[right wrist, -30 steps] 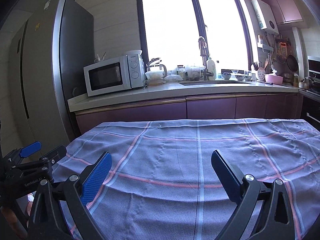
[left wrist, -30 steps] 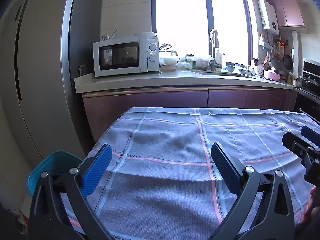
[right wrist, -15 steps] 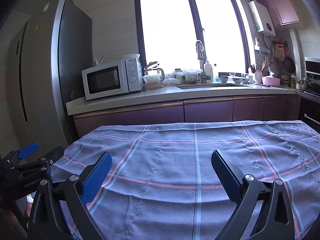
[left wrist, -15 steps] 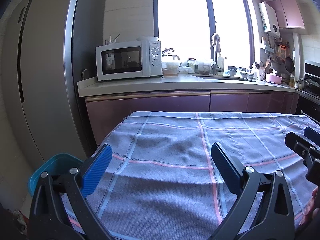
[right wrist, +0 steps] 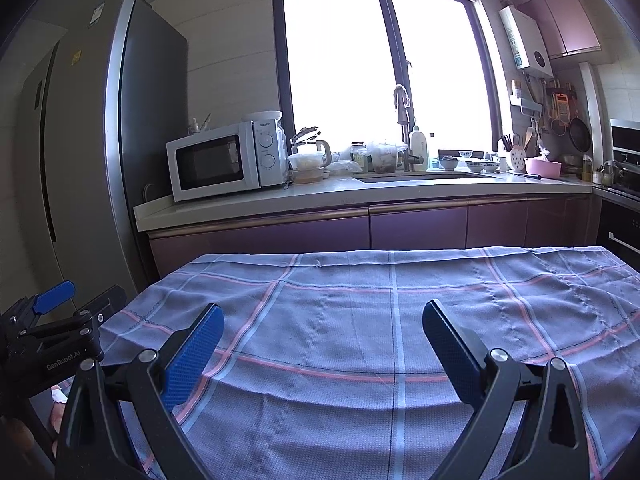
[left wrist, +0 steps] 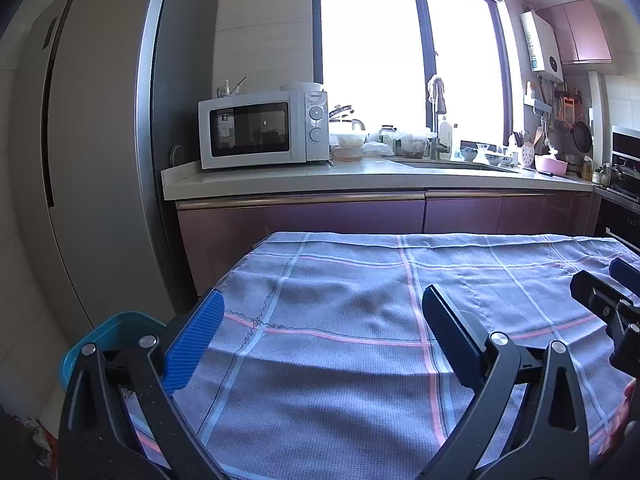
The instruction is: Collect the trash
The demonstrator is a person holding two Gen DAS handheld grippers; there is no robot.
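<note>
My left gripper (left wrist: 320,340) is open and empty above a table covered with a blue-grey checked cloth (left wrist: 360,312). My right gripper (right wrist: 320,344) is also open and empty above the same cloth (right wrist: 380,308). No trash shows on the cloth in either view. A teal bin (left wrist: 104,336) stands on the floor left of the table. The right gripper shows at the right edge of the left wrist view (left wrist: 612,292). The left gripper shows at the left edge of the right wrist view (right wrist: 64,308).
A kitchen counter (left wrist: 360,180) runs behind the table with a white microwave (left wrist: 260,128), a sink and dishes. A tall grey fridge (left wrist: 88,160) stands at the left. An oven (right wrist: 620,208) is at the right.
Both views have tilted upward a little, so the counter and window sit lower in frame. Both grippers stay open and empty.
</note>
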